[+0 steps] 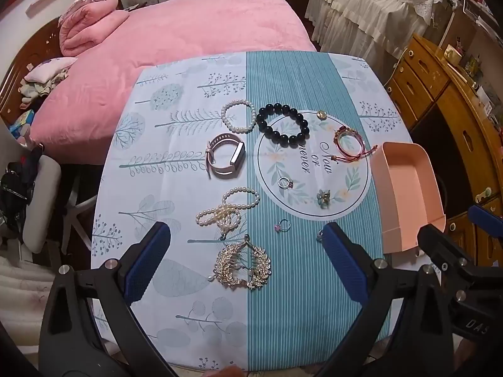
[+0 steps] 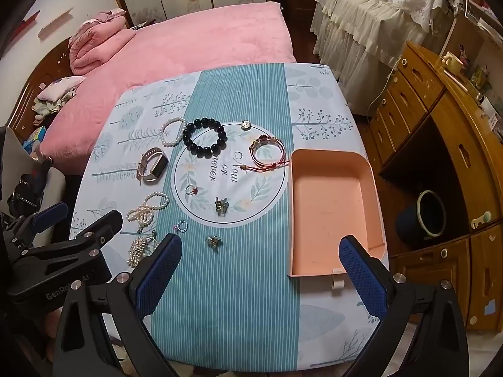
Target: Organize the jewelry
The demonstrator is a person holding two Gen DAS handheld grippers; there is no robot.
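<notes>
Left wrist view: the left gripper (image 1: 246, 253) is held spread above the gold hair comb (image 1: 242, 265); every piece is seen loose on the surface (image 1: 298, 314)

Right wrist view: the right gripper (image 2: 261, 262) is spread, nothing pinched, and the pink tray (image 2: 333, 213) is seen bare, so nothing is sorted yet

On the desk (image 1: 283, 314), counted:
- Bead bracelets: two, one white pearl bracelet (image 1: 238, 116) and one black bead bracelet (image 1: 283, 124).
- Red cord bracelet (image 1: 349, 143): one.
- Watch (image 1: 224, 158): one.
- Pearl strand (image 1: 228, 210), tangled: one.
- Gold comb ornament (image 1: 242, 267): one.
- Rings: two, one ring with stone (image 1: 285, 183) and one small ring (image 1: 282, 225).
- Small clips or charms (image 2: 221, 204): three seen; kind unclear.
- Pink tray (image 2: 333, 207): one.
</notes>
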